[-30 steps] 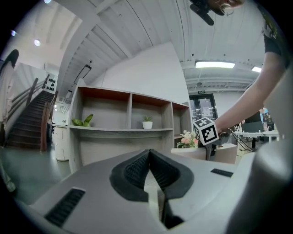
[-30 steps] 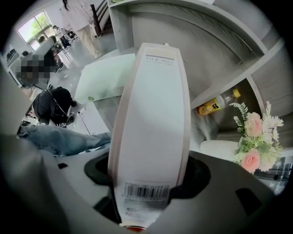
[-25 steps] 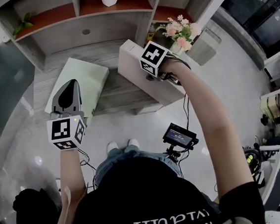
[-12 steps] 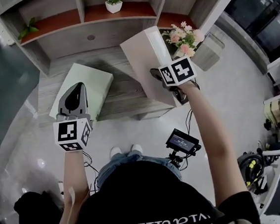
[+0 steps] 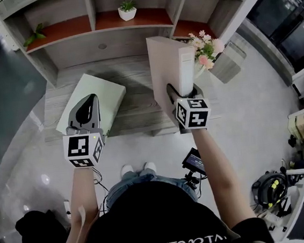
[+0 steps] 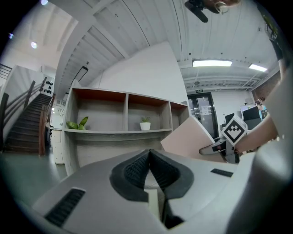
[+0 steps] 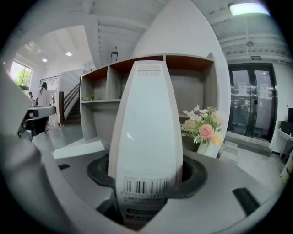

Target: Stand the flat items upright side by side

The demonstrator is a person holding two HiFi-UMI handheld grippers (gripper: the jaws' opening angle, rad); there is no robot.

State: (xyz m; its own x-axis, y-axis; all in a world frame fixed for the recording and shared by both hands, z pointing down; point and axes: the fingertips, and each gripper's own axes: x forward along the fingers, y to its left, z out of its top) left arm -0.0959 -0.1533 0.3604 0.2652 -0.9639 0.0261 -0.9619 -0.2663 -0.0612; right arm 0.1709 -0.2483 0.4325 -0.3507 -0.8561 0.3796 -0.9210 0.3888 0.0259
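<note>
Pink flat box (image 5: 163,68): held upright, right of centre over the grey table (image 5: 133,101), white spine facing up. Flowers (image 5: 206,42) just beside its right; bare tabletop on its left. Green flat box (image 5: 108,90): lying flat, left of centre, well apart. Right gripper (image 5: 184,91): jaws pinching the pink box's near end. Left gripper (image 5: 88,100): jaws pressed together, empty, over the green box.

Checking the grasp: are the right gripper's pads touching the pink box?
Touching. Right gripper view shows the right gripper with both pads pressed against the barcoded edge of the pink box.
</note>
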